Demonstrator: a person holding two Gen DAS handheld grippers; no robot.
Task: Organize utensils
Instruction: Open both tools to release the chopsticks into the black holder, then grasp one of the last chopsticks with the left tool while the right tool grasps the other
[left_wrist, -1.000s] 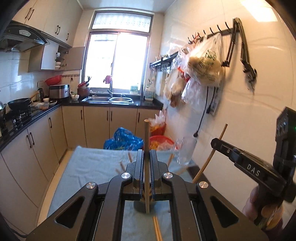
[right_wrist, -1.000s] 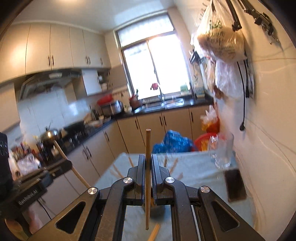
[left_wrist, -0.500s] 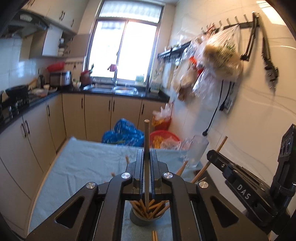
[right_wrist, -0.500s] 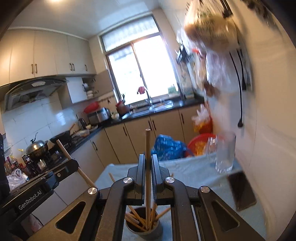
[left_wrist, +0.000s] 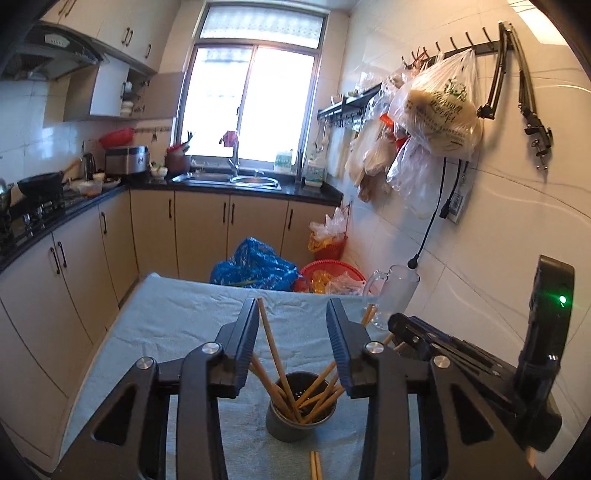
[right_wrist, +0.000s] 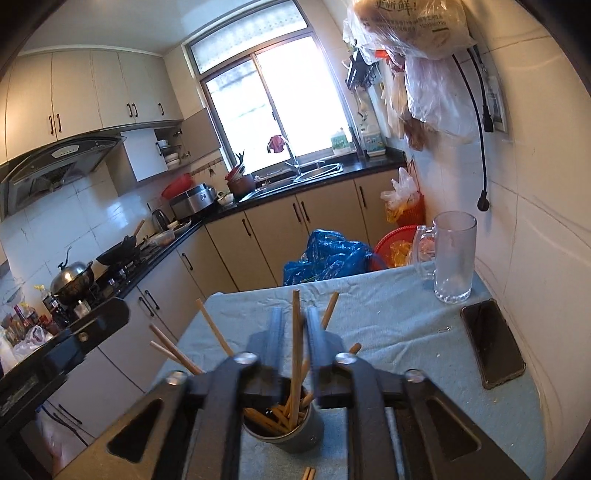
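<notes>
A grey metal cup (left_wrist: 301, 424) holding several wooden chopsticks stands on the cloth-covered table (left_wrist: 177, 325), just below both grippers. My left gripper (left_wrist: 294, 314) has its jaws opening. One chopstick (left_wrist: 271, 343) leans out of the cup near the left finger, free of the pads. My right gripper (right_wrist: 294, 317) is opening too, and an upright chopstick (right_wrist: 295, 332) stands between its blurred jaws with its foot in the cup (right_wrist: 308, 435). Each view shows the other gripper at its edge: the right gripper (left_wrist: 443, 347) and the left gripper (right_wrist: 74, 336).
A glass mug (right_wrist: 452, 258) and a black phone (right_wrist: 493, 343) sit by the tiled wall on the right. Two loose chopsticks (left_wrist: 314, 465) lie on the cloth in front of the cup. Bags and baskets are on the floor past the table's far edge.
Both grippers came down over the cup with a chopstick clamped upright in each. Now both jaws have parted and the chopsticks rest in the cup.
</notes>
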